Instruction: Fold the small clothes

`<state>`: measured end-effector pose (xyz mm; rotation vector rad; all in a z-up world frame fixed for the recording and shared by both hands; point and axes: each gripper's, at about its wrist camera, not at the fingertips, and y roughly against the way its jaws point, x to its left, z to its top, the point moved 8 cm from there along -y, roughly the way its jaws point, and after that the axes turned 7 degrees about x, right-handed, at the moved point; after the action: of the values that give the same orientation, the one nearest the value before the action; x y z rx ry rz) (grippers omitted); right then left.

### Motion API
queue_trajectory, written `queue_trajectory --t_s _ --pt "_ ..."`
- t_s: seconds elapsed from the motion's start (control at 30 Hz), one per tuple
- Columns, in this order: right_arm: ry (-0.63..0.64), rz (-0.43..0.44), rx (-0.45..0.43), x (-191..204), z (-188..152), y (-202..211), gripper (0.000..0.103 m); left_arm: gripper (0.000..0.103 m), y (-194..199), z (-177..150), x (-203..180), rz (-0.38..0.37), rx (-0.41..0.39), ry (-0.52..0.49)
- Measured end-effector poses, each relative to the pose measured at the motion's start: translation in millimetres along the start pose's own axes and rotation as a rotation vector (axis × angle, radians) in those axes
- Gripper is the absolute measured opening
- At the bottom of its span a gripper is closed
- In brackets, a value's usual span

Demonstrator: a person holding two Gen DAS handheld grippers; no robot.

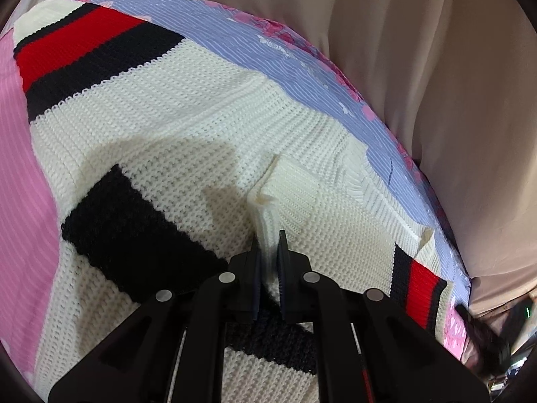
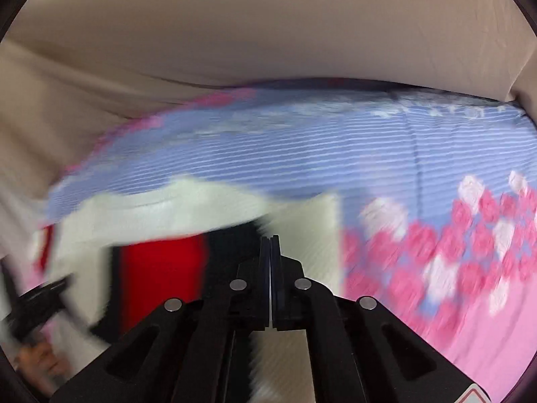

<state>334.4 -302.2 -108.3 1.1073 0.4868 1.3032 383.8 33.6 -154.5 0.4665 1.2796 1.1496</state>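
Left tool pinches white knit sweater, red-and-black striped.

A bed sheet, lavender-striped with pink roses and turning pink toward nine o'clock, is carrying the load. The white knit sweater with red and black bands is lying right on it, filling the centre.

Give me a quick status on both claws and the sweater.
Left claw shut on white sweater fold. Right claw shut, empty, view blurred. Sweater lies on floral sheet. Nothing in the way.
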Motion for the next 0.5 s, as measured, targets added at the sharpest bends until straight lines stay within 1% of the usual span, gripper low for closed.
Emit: queue_trajectory --t_s 0.03,0.07,0.13,0.17,0.2,0.23,0.27,0.3,0.33,0.37,0.4,0.43,0.5 --pt "0.006 0.01 0.005 5 -13 6 0.0 0.009 0 0 0 -0.001 -0.001 0.001" --pt "0.012 0.001 0.02 6 -27 8 0.0 0.009 0 0 0 -0.004 -0.001 0.004" --pt "-0.002 -0.063 0.092 -6 -63 -12 0.0 0.009 1 0 2 -0.023 0.007 0.02" --pt "-0.02 -0.055 0.063 -14 -72 -15 0.0 0.01 4 0 4 -0.045 0.018 0.044" --pt "-0.038 -0.063 0.059 -15 -73 -12 0.0 0.011 9 1 7 -0.074 0.021 0.071" --pt "-0.059 -0.066 0.068 -14 -76 -6 0.0 0.013 18 4 13 -0.1 0.005 0.1" --pt "-0.08 -0.06 0.056 -9 -74 4 0.012 0.015 31 9 22 -0.123 -0.029 0.132" --pt "-0.081 -0.028 0.027 3 -72 18 0.013 0.027 49 19 39 -0.136 -0.085 0.176" --pt "-0.062 -0.008 0.005 11 -76 30 0.013 0.035 64 29 57 -0.136 -0.128 0.217" --pt "-0.043 0.002 -0.006 14 -84 41 0.013 0.047 77 41 77 -0.127 -0.164 0.262" --pt "-0.022 0.013 -0.012 25 -89 50 0.016 0.052 91 57 105 -0.106 -0.201 0.314" --pt "0.0 0.038 -0.011 33 -98 60 0.018 0.054 101 73 132 -0.07 -0.224 0.361" --pt "0.031 0.063 0.012 49 -117 71 0.027 0.057 117 107 190 0.003 -0.271 0.455"
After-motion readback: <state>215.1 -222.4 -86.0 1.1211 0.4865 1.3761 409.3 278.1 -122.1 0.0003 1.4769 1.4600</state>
